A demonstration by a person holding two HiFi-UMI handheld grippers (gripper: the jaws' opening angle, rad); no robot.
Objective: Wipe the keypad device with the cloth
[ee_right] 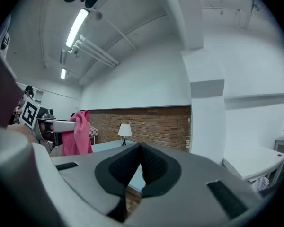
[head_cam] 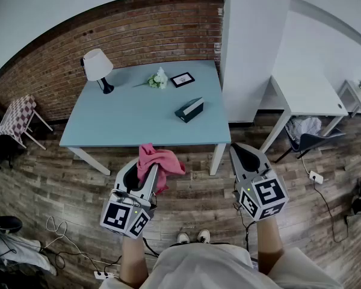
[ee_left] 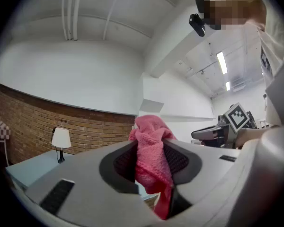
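Far left, by the brick wall: small checkered side table [head_cam: 15, 118]. Next, the light-blue worktop [head_cam: 126, 122], w/ a white-shade lamp [head_cam: 98, 67] upright at its back-left corner.

The left hand-held gripper [head_cam: 149, 168] is held in front of the worktop's near edge, over the wood floor [head_cam: 72, 191]. Its jaws are clamped on the pink cloth [ee_left: 151, 160]. In the left gripper view the cloth fills the gap btwn the pads, bunched above the tips, w/ a tail hanging down below. In the head view the cloth's top overlaps the worktop edge; can't tell if it touches.

At the back centre of the worktop is a small bunch of white flowers [head_cam: 158, 79], and just right of it a dark picture frame [head_cam: 182, 79].

The keypad device [head_cam: 189, 109], a dark box w/ a lighter top, lies flat on the worktop's right half. It's nearer the front than the frame and well apart from the cloth and both grippers.

The person's shoes [head_cam: 192, 237] show at bottom centre.

The right hand-held gripper [head_cam: 246, 153] sits off the worktop's front-right corner, also over the floor. Its jaws are closed together w/ nothing btwn the pads, as the right gripper view shows.

Further right: white pillar [head_cam: 249, 53], then a white table [head_cam: 307, 92] w/ a dark chair [head_cam: 316, 141] at its near side.
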